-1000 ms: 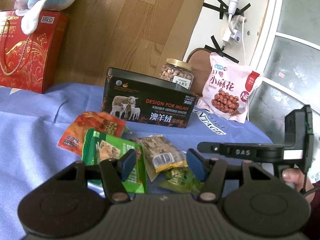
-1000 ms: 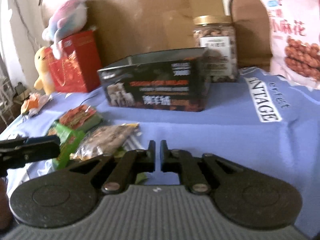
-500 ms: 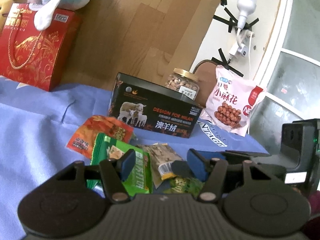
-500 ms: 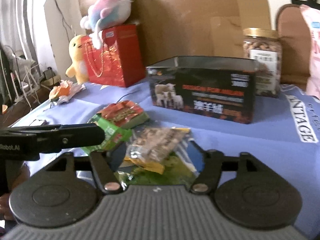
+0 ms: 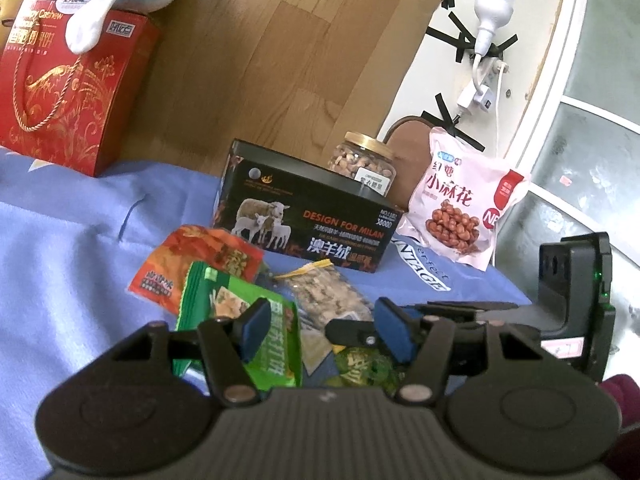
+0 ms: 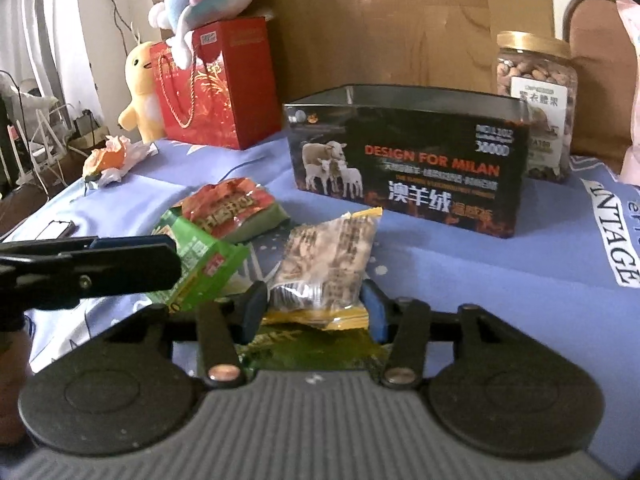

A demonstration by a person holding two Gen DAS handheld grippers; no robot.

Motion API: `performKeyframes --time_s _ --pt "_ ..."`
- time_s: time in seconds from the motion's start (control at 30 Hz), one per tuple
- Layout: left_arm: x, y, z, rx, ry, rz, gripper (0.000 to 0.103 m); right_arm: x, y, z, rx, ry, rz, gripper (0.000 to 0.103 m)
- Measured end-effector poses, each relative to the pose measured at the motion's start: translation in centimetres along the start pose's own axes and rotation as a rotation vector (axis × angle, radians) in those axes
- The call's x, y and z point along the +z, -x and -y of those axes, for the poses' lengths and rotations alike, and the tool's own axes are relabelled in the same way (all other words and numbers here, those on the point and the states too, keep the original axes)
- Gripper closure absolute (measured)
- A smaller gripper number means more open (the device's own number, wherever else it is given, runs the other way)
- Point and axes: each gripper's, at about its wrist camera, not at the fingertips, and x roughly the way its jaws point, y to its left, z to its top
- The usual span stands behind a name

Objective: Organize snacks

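Right gripper [image 6: 314,312] jaws, formerly shut, now closing around clear snack packet [image 6: 326,272].

Snack packets [image 6: 324,268] lie before the box [image 6: 408,160]; jar [image 6: 536,100] behind.

Daylight fills both views, soft and fairly bright. In the left wrist view it comes through the frosted window [image 5: 592,128] on the right, which is washed pale. In the right wrist view the curtain [image 6: 48,20] at the upper left glows white and blown out. Both fisheye pictures bend straight lines near the edges and darken at the corners. The print on the black box [image 6: 404,160] is slightly smeared, and the glossy packets [image 6: 224,208] show small glints.
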Motion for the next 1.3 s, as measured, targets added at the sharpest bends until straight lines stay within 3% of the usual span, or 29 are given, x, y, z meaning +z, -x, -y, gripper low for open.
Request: performKeyframes --time_s 0.37,0.5,0.63,0.83,1.3 --pt "-0.1 -0.2 0.1 -0.001 -0.004 -0.008 0.043 -0.3 3.2 2.1 0.055 0.068 0.011 0.05" --pt "-0.1 -0.2 0.1 0.002 -0.009 -0.009 0.043 -0.3 4.0 3.9 -0.061 0.038 0.049 0.05" --pt "-0.1 -0.2 0.2 0.002 -0.01 -0.009 0.043 -0.5 4.5 6.6 -0.156 -0.115 0.088 0.049" --pt "-0.1 -0.2 0.2 0.004 -0.013 -0.009 0.043 -2.0 4.0 7.6 -0.147 -0.191 0.069 0.049" --pt "-0.1 -0.3 0.3 0.004 -0.017 -0.011 0.043 -2.0 4.2 7.5 -0.138 -0.191 0.081 0.048"
